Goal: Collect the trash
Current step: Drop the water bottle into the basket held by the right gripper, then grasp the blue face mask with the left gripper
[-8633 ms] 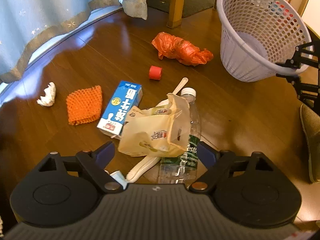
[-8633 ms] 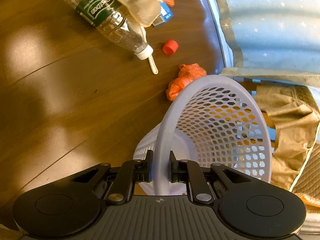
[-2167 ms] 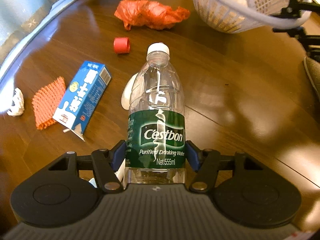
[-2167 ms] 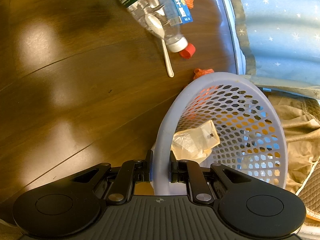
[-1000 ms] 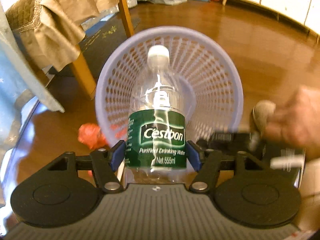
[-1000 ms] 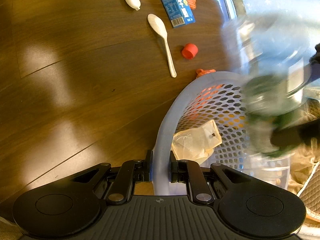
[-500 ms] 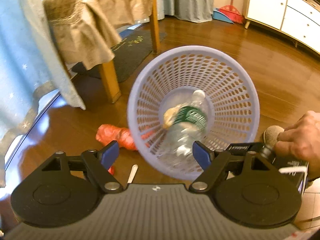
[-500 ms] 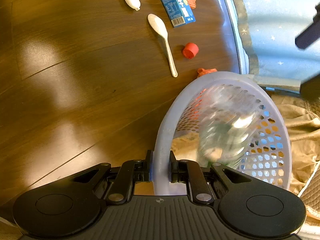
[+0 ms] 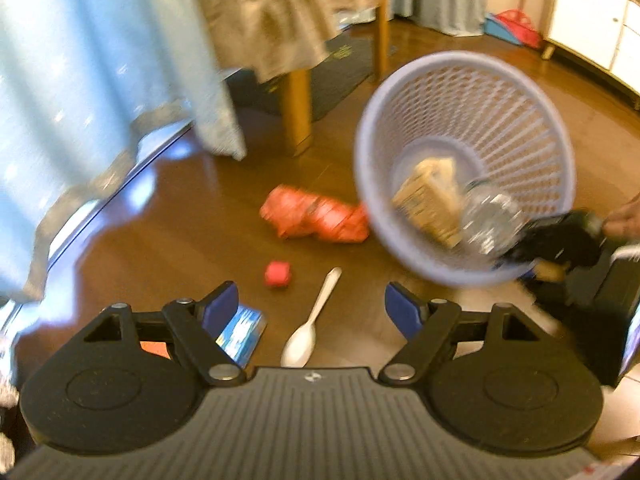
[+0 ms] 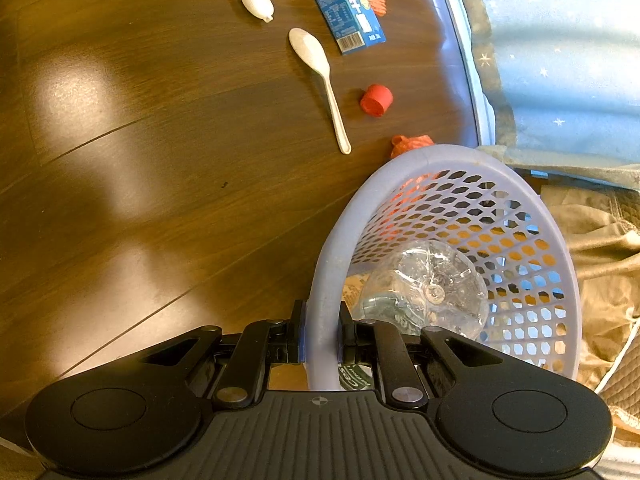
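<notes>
We see our right claw (image 10: 322, 338) clenched on the near rim of a tilted lilac basket (image 10: 532, 208). Just beyond its fingers, inside the basket, lie a clear bottle (image 10: 428, 284) and a tan wrapper (image 9: 430, 200). Our left claw (image 9: 312, 308) hangs released, nothing between its blue pads. Below and ahead of it on the wood floor lie a white spoon (image 9: 310, 330), a red cap (image 9: 277, 274), an orange bag (image 9: 316, 218) (beside the basket) and a blue carton (image 10: 344, 4).
</notes>
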A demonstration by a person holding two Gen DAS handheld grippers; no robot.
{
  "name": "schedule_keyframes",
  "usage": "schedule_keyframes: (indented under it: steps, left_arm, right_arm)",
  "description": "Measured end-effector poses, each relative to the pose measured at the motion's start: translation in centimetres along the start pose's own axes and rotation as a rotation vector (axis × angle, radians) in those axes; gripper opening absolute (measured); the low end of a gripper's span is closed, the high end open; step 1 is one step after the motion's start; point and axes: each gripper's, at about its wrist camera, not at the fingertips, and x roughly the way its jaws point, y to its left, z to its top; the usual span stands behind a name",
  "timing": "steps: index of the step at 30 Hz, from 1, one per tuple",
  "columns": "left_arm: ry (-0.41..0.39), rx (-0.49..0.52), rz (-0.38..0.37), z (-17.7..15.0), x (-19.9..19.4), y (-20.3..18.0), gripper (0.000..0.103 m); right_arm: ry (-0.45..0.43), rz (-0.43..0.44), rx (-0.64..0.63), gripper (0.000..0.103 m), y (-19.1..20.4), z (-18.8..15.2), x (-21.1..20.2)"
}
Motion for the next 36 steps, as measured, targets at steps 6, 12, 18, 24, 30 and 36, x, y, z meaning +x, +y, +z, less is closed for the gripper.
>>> schedule_keyframes:
  steps: [6,12,18,24,30,36]
  left_arm:
    - [0.06,-0.106,0.084,-5.2,-0.4,3.9,0.077]
    - [0.107,-0.199,0.152,-9.8,-1.0,6.8,0.077]
    - [0.155,-0.177,0.161,-13.6,-0.6,6.7,0.077]
    - [0.203,-0.072,0.13,-16.6,0.6,4.3,0.077]
    - [0.225,0.034,0.11,-18.7,2.2,2.2,0.071]
    - [0.254,0.138,0.12,-19.9,3.9,0.7,0.064]
  right_arm:
    - [0.001,0.0,0.0,0.01,-0.1,0.1,0.1]
    - [0.001,-0.005,0.006,0.01,-0.3,0.2,0.3]
    - [0.002,-0.017,0.001,0.01,-0.3,0.2,0.6]
    - [0.008,-0.03,0.01,0.01,-1.0,0.3,1.0]
    - [0.012,-0.039,0.017,0.01,-1.4,0.5,1.2]
    - [0.01,-0.04,0.011,0.01,-1.3,0.6,1.3]
